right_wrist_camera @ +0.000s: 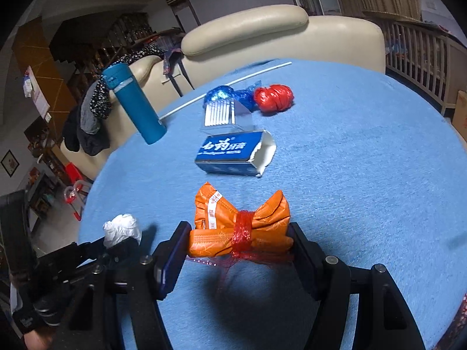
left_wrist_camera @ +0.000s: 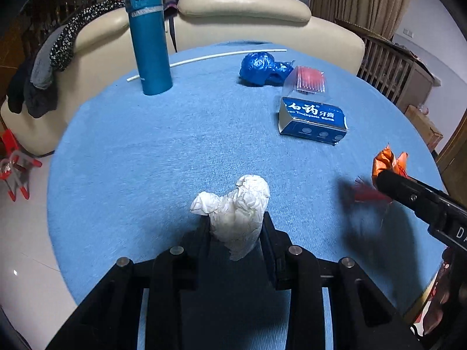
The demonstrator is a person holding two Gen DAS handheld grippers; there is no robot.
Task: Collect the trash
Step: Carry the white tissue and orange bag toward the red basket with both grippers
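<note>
Left gripper (left_wrist_camera: 236,227) clamped on a crumpled white tissue (left_wrist_camera: 236,213), wad bulging above the pads, long axis running up and away from the camera, a loose tail hanging toward it. Right gripper (right_wrist_camera: 239,239) closed around an orange wrapper (right_wrist_camera: 242,221) cinched at the middle with red netting (right_wrist_camera: 242,230) like a bow, long axis lying across between the fingers, both ends flaring away from the camera. Both held just over the blue tablecloth (left_wrist_camera: 146,151). Farther on, a blue toothpaste box (right_wrist_camera: 230,154) on its side, torn end open to the right, inside white, contents not visible. Behind it a clear plastic package (right_wrist_camera: 221,116), then a blue bag (right_wrist_camera: 227,94) and a red bag (right_wrist_camera: 273,97), both balled up. Off left, an upright blue flask (left_wrist_camera: 149,40); beyond, a thin white stick (left_wrist_camera: 210,57) and a cream sofa (left_wrist_camera: 242,5).
</note>
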